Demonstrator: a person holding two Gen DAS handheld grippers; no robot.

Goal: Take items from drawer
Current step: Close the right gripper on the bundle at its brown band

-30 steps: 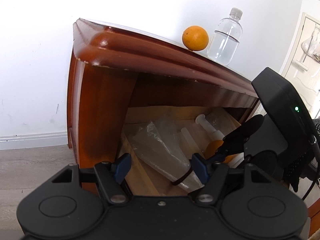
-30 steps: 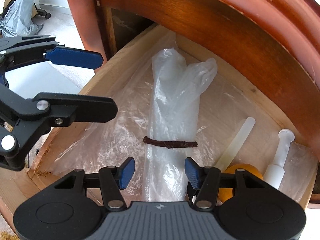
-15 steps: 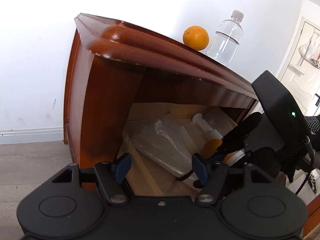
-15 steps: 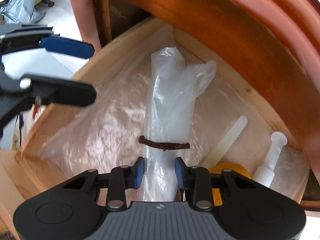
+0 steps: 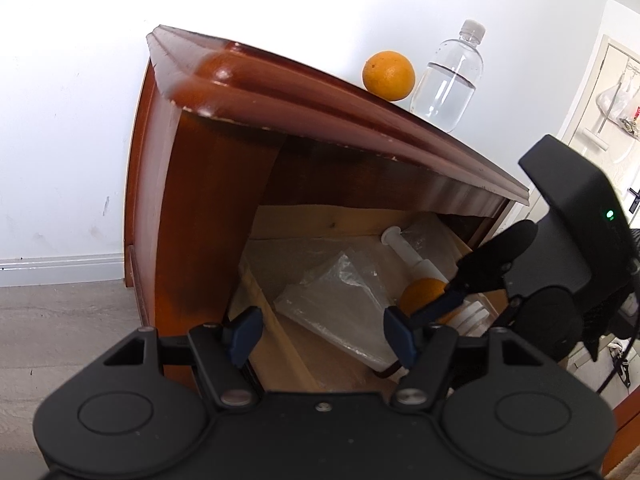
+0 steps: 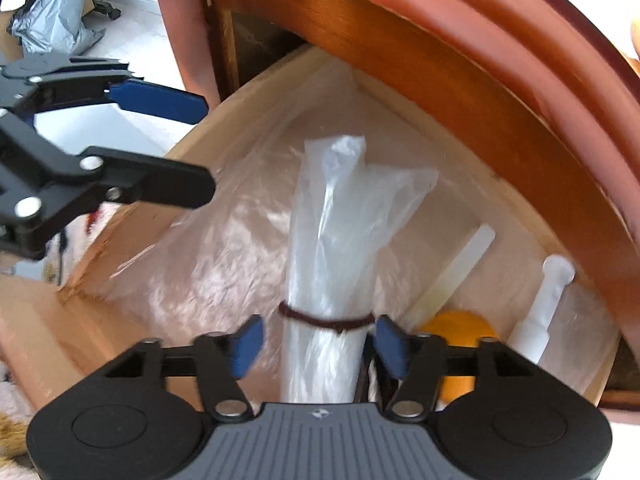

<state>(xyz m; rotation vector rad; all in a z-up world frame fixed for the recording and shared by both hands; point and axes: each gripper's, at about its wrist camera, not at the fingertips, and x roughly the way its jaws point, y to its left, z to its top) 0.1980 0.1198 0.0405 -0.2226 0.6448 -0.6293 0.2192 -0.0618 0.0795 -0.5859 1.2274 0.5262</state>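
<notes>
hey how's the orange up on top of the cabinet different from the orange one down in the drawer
The orange on the cabinet top sits in full view beside the water bottle; the orange in the drawer is partly hidden behind the right gripper. The top orange stands alone on bare wood; the drawer orange lies crowded among a plastic roll, a pale stick and a white syringe. Both share the same orange colour and look round.

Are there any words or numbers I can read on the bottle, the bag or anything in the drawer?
No, nothing readable.
The water bottle shows no label.
The rolled plastic bag in the drawer is plain and clear.
The white syringe and the pale stick show no marks I can make out; the picture is blurred.
The right tongs carry only a tiny round logo, no letters.
</notes>
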